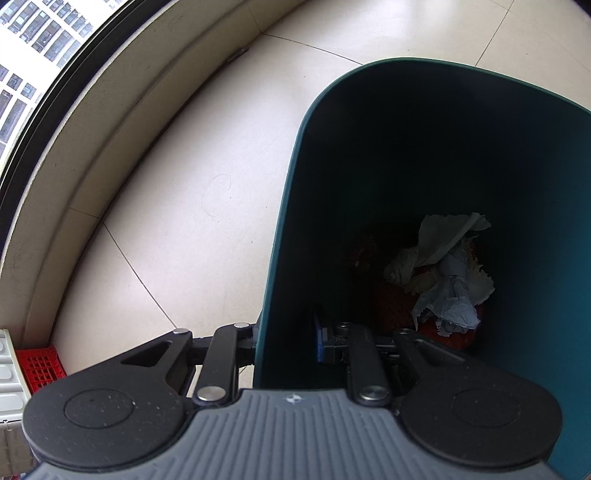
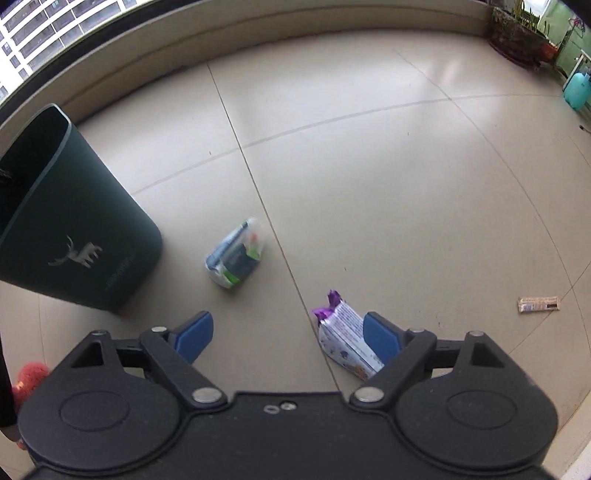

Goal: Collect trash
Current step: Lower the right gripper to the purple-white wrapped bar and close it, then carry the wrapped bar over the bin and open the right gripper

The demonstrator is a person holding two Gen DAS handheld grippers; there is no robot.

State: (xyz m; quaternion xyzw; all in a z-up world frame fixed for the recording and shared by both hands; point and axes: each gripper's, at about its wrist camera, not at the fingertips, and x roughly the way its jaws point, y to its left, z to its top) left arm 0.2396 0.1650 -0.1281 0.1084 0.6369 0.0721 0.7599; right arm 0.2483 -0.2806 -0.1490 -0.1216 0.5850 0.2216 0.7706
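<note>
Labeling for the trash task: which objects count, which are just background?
Job:
green bin
clear packet
purple wrapper
snack bar wrapper
crumpled paper, already binned

Background:
red crate
potted plants
teal container

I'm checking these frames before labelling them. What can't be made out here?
- Left wrist view: items under the crumpled tissues in the green bin are lost in shadow.
- Left tool: its fingers straddle the bin's wall, which hides any contact.
- Right wrist view: the purple snack pack is partly behind a pad of the right tool.
- Small wrapper: print too small.
- Red object: cut off by the tool body.
</note>
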